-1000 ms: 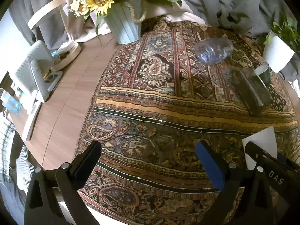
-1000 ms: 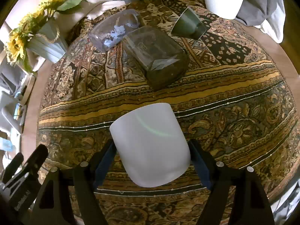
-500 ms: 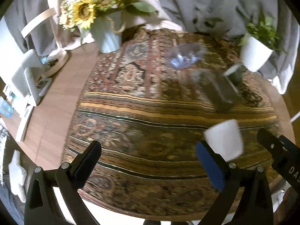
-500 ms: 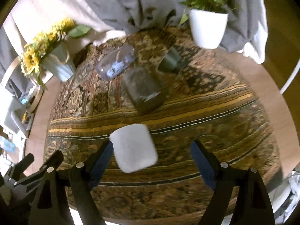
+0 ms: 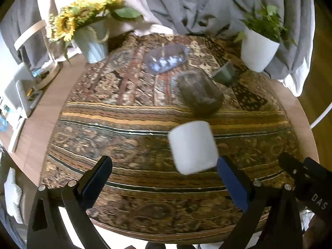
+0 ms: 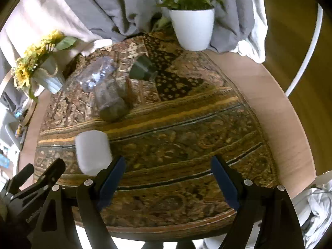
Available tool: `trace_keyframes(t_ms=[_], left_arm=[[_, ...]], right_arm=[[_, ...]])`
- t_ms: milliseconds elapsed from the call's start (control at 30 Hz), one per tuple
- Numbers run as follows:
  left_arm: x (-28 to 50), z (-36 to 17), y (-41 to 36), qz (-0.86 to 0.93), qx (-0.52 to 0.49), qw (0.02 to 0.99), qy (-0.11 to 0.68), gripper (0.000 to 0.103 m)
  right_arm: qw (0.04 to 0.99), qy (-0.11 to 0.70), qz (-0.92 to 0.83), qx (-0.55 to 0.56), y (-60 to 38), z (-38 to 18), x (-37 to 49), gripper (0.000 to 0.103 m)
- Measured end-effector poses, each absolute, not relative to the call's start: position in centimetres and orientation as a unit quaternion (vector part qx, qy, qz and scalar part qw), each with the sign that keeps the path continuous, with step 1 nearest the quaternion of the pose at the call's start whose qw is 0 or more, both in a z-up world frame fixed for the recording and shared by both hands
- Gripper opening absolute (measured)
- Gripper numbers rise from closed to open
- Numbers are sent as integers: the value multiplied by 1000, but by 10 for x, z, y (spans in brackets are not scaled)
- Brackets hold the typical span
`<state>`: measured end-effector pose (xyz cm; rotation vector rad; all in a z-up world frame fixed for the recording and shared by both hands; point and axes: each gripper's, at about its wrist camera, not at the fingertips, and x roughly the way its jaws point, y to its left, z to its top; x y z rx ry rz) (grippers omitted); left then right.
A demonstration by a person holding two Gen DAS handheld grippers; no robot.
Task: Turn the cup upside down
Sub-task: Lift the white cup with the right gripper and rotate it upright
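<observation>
Apparently done: white cup (image 5: pixel 192 146) stands inverted on the patterned cloth (image 5: pixel 128 128); we hold left gripper (image 5: pixel 164 183) and right gripper (image 6: pixel 168 178) spread wide, empty.

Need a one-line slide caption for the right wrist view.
Open right tongs hover over the patterned cloth, clear of the white cup standing mouth-down at left.

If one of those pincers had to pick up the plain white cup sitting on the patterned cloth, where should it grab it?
Probably across the smooth side wall of the plain white cup, about mid-height, one finger on each side. It has no visible handle and looks rim-down with a closed top, so there is no lip to pinch. Come from the near edge of the patterned cloth, where the open left gripper hovers; other vessels crowd the far side.
</observation>
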<state>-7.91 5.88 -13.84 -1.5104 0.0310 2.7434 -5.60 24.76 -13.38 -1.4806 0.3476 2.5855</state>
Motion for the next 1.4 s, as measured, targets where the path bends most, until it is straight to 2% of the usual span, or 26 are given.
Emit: trace_keyframes(t_ms=[333,600,867,1400], left_arm=[[-85,-166,92,875,-483,1,5,102],[-91,-186,103,879,-477,-15,19,93],[-95,-194,102,878,-479,-13,19,67],[-94,-173,98,869,-493,15,19,66]], right_arm=[[76,106,858,-498,280,-154,-52,85],[87,104,849,-510,294,-172,-52,85],[74,95,848,-516,289,-180,-54,85],[55,111,855,-504,279,-161,-58,85]])
